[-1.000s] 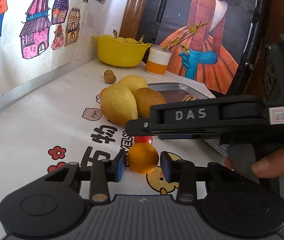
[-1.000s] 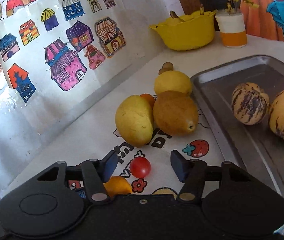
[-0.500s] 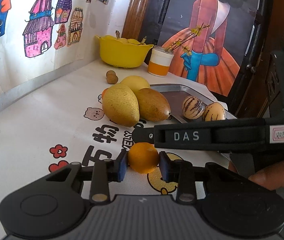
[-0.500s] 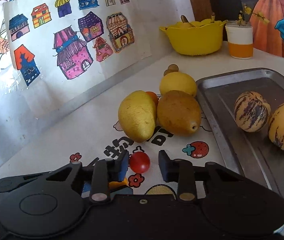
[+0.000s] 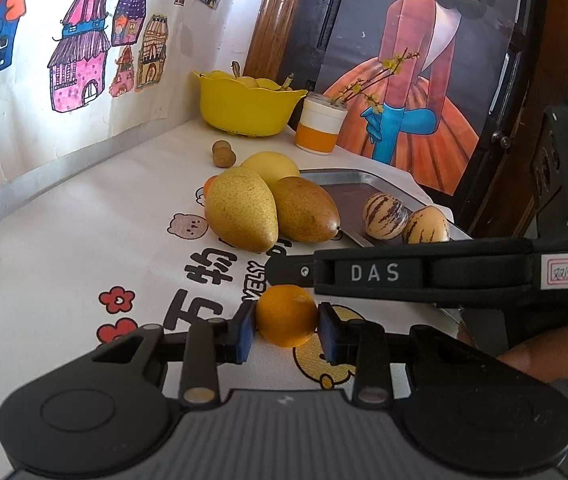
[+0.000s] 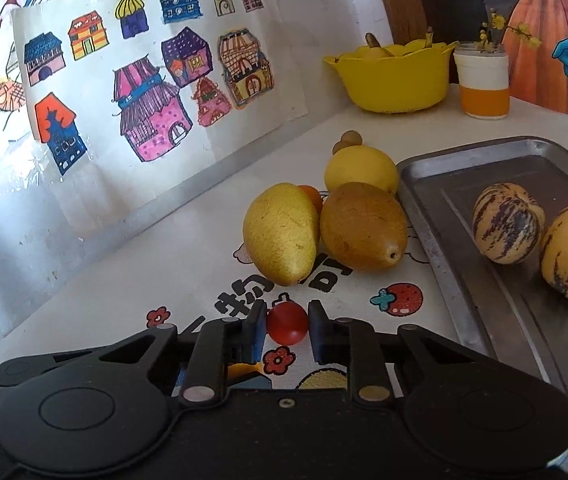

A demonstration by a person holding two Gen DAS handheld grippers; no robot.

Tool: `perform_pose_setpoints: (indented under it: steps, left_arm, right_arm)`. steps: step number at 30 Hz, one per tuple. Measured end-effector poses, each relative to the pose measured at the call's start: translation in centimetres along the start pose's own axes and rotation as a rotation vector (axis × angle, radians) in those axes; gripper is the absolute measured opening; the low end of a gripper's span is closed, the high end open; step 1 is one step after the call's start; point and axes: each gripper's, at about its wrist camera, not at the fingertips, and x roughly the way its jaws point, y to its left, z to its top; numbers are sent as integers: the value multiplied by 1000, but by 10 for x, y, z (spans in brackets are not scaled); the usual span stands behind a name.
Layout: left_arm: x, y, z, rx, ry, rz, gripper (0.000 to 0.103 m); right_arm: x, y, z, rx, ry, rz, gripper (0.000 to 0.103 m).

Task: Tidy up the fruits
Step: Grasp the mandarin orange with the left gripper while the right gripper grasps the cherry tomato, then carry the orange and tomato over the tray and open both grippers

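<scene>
Now, largest first, all placed against the metal tray (image 6: pixel 436 240). White printed worktop (image 5: pixel 63 248) under everything. Tray itself at the right, carrying two striped melons (image 6: pixel 508 222) side by side. Yellow bowl (image 6: pixel 394 80) with fruit well behind the tray's far left corner, white and orange cup (image 6: pixel 484 86) just right of it. Yellow mango (image 6: pixel 279 234) and brown mango (image 6: pixel 362 226) touching, just left of the tray's rim; round yellow fruit (image 6: pixel 360 170) behind them. Left hand-held gripper (image 5: pixel 286 326) clamped on a small orange (image 5: pixel 286 315), near the tray's front left corner. Right hand-held gripper (image 6: pixel 286 330) pressed shut on a red cherry tomato (image 6: pixel 287 323), just left of the tray's near rim.
</scene>
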Motion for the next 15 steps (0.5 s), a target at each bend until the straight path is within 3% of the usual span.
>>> perform_pose_setpoints:
  steps: [10,15]
  left_arm:
    - [-4,-4,-2,8,-8,6,36]
    - [-3,-13,1,-69,5,-50,36]
  right_arm:
    - [-30,-11,-5,45,-51,-14,24]
    - [-61,-30,-9,75,-113,-52,24]
